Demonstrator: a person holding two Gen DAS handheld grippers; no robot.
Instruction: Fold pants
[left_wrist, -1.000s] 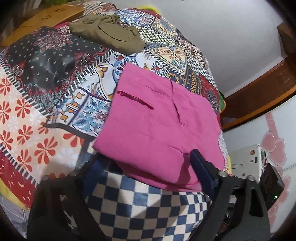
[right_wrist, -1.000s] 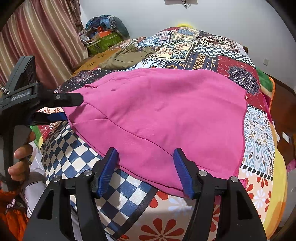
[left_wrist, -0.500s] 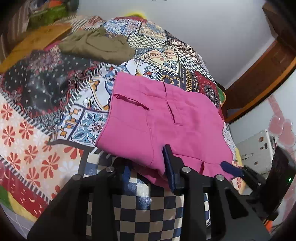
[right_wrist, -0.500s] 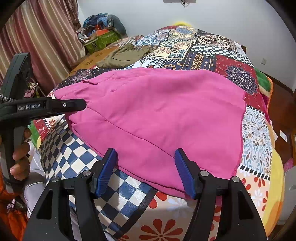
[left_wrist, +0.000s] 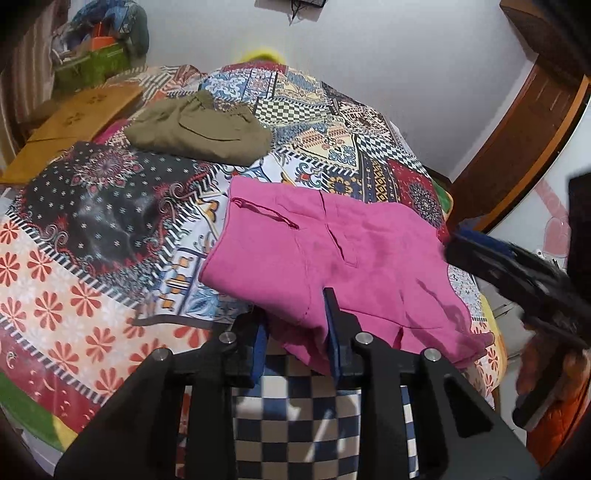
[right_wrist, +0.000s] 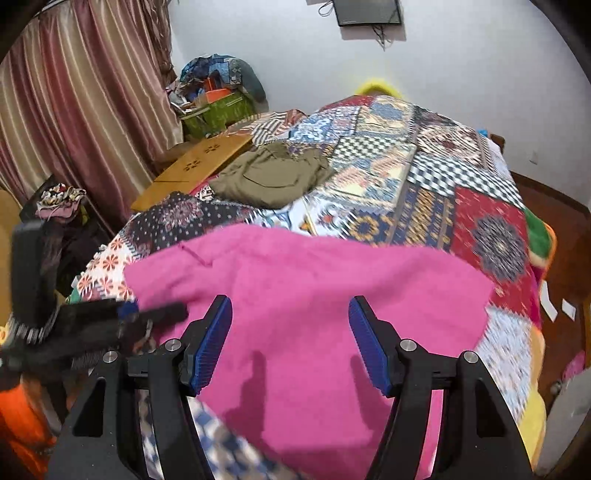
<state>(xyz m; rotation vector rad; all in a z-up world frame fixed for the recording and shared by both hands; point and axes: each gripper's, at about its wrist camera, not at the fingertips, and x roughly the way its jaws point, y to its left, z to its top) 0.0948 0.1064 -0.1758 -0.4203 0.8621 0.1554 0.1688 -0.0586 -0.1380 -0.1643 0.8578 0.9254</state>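
Left gripper (left_wrist: 295, 328) has just been closing on the near edge of the pink pants (left_wrist: 332, 254) on the bed (left_wrist: 92, 295), so I can fold it over; right gripper (right_wrist: 290, 339) hovers wide above them.

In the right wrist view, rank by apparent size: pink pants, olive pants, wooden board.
1. pink pants, largest, though nearest the camera.
2. olive pants.
3. wooden board, close to the olive pants; ranking unsure.
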